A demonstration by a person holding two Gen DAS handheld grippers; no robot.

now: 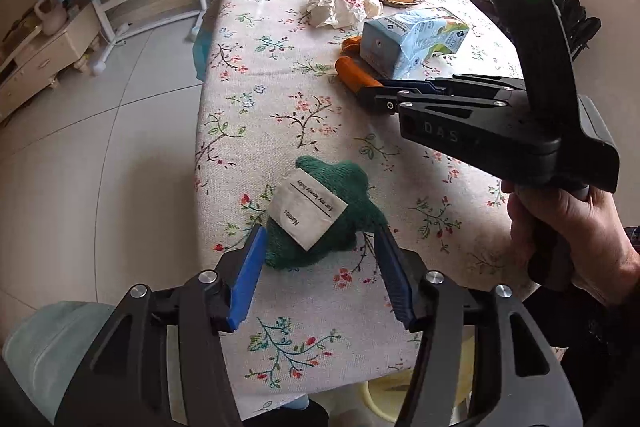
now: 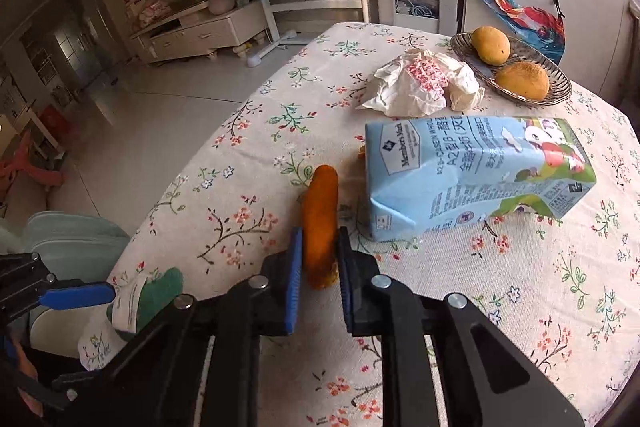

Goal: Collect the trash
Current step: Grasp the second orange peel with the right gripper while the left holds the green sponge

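Floral table (image 2: 520,307): right jaws tight on orange peel (image 2: 320,223); left jaws apart around green cloth (image 1: 332,211).

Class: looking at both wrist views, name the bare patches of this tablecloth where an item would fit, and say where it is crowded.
Free: the wide stretch of tablecloth between the green knitted item and the orange piece; also the strip along the table's floor-side edge. Crowded: the far end, where milk carton, crumpled wrapper and fruit basket sit close together.

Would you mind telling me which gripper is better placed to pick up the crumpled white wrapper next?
Neither is free yet: the right gripper is shut on the orange peel, but sits nearer the crumpled wrapper. The left gripper straddles the green knitted item at the near edge.
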